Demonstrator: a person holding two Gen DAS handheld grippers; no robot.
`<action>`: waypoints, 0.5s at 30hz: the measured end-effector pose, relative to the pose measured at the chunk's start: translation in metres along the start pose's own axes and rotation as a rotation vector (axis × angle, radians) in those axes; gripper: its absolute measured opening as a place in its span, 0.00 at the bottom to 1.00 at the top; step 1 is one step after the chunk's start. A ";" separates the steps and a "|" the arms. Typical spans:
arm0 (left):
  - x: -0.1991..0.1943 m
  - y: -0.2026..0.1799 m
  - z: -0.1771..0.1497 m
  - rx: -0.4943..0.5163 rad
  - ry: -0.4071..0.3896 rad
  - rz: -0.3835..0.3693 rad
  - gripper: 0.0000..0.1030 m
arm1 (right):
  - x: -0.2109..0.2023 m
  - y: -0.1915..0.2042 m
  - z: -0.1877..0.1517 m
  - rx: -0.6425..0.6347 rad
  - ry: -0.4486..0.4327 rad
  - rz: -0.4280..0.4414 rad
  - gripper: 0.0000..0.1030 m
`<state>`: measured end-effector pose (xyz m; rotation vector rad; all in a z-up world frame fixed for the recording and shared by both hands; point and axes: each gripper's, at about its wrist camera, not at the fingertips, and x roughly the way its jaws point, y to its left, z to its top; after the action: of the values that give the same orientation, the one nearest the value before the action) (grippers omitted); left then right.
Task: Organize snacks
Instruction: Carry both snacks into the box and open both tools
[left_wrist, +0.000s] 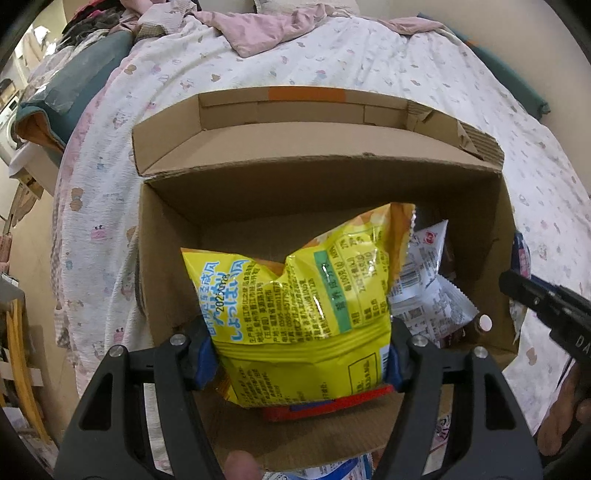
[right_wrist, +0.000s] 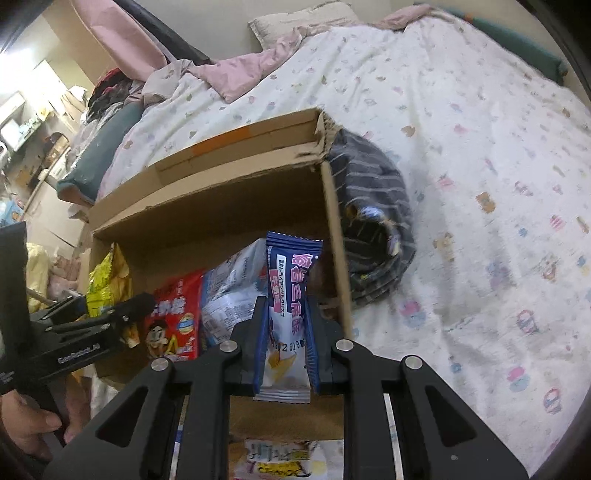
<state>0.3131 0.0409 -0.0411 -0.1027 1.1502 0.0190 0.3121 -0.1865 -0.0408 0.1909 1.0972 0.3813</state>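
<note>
- Snacks are going into the cardboard box (left_wrist: 369, 173) on the bed (left_wrist: 406, 66); the left gripper (left_wrist: 301, 354) is clamped on a yellow bag (left_wrist: 295, 295) over the box's 9 o'clock half.
- The right gripper (right_wrist: 284, 354) pinches a slim blue packet (right_wrist: 291, 280) tight against the 3 o'clock wall.
- Best to lower each fully inside before letting go.
- Bare floor at 12 o'clock offers room; the flap overhangs there.
</note>
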 end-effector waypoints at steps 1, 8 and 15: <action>0.000 0.002 0.000 -0.005 0.000 -0.001 0.64 | 0.001 0.001 0.000 -0.001 0.002 -0.003 0.19; -0.003 0.003 -0.005 -0.007 0.008 -0.009 0.64 | 0.000 0.009 0.000 -0.047 -0.009 -0.053 0.19; -0.009 -0.001 -0.005 0.005 -0.023 0.009 1.00 | -0.001 0.008 0.001 -0.045 -0.012 -0.045 0.22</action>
<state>0.3047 0.0398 -0.0350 -0.0926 1.1277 0.0253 0.3106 -0.1790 -0.0371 0.1284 1.0788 0.3634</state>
